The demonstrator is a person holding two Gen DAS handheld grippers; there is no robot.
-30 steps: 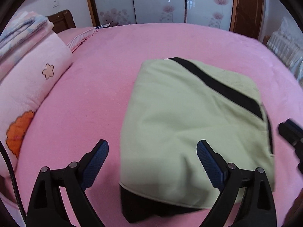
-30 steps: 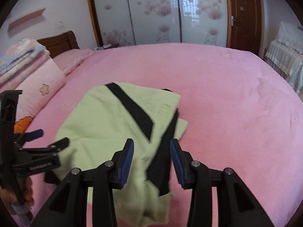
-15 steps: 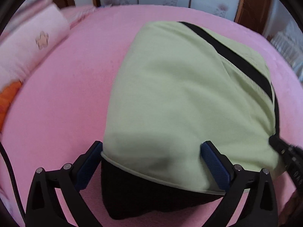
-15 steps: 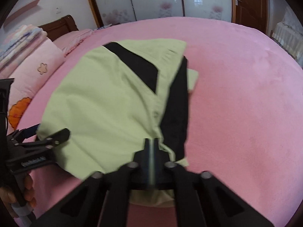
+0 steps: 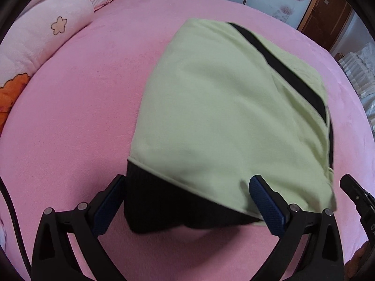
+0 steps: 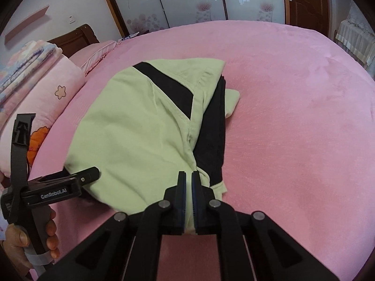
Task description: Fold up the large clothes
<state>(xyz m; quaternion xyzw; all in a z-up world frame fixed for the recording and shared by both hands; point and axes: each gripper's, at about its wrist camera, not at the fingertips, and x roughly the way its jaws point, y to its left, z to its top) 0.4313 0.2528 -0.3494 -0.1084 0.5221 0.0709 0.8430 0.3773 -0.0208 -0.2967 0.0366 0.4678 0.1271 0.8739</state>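
Our right gripper [image 6: 189,175] has just clamped its fingers on the folded garment's [image 6: 131,135] near corner, left gripper [image 5: 187,195] fingers spread wide astride its other corner, next fold pending.

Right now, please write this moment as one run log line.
right gripper: shut on garment near edge | left gripper: open, straddling near corner | bed: pink cover
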